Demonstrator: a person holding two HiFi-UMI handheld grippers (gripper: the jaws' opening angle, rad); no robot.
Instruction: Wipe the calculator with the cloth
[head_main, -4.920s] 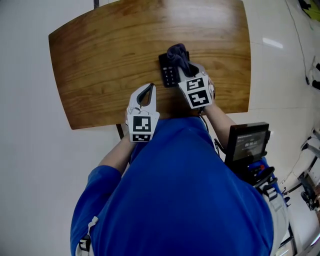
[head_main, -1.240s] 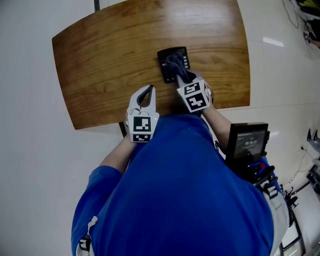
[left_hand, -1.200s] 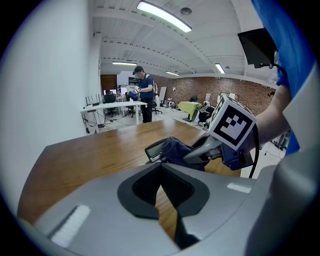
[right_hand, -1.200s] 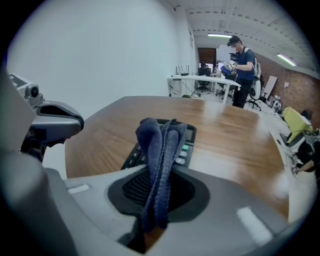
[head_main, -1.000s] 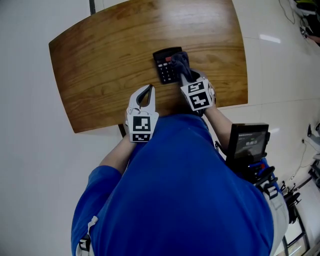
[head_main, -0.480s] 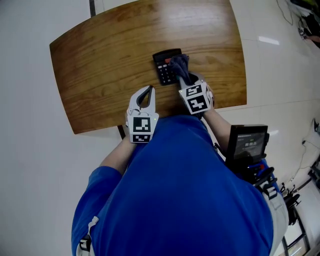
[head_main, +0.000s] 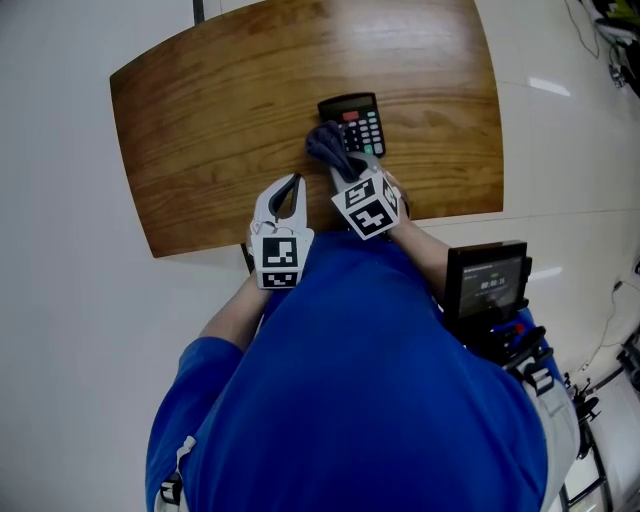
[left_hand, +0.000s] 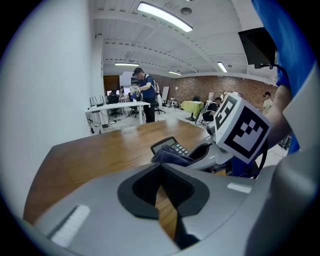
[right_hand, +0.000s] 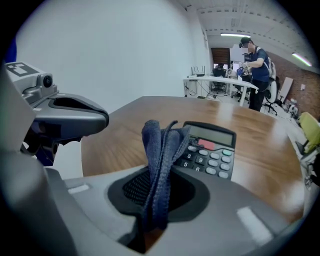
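Observation:
A black calculator (head_main: 354, 121) lies on the wooden table (head_main: 220, 130), display end away from me. A dark blue cloth (head_main: 324, 144) bunches at its near-left corner, and my right gripper (head_main: 340, 168) is shut on it. In the right gripper view the cloth (right_hand: 160, 150) stands up from the closed jaws, just in front of the calculator's keys (right_hand: 210, 152). My left gripper (head_main: 292, 183) hovers by the table's near edge, left of the cloth, shut and empty. The left gripper view shows the calculator (left_hand: 171, 145) and cloth (left_hand: 173, 157) beyond its closed jaws.
The table's near edge (head_main: 200, 240) runs just under both grippers, with white floor around. A black screen device (head_main: 486, 283) hangs at my right side. A far desk (left_hand: 117, 107) with a person (left_hand: 145, 100) standing by it shows in the gripper views.
My right gripper has carried the cloth leftward and nearer, off the calculator's right side to its near-left corner, uncovering the keys. The left gripper stays put.

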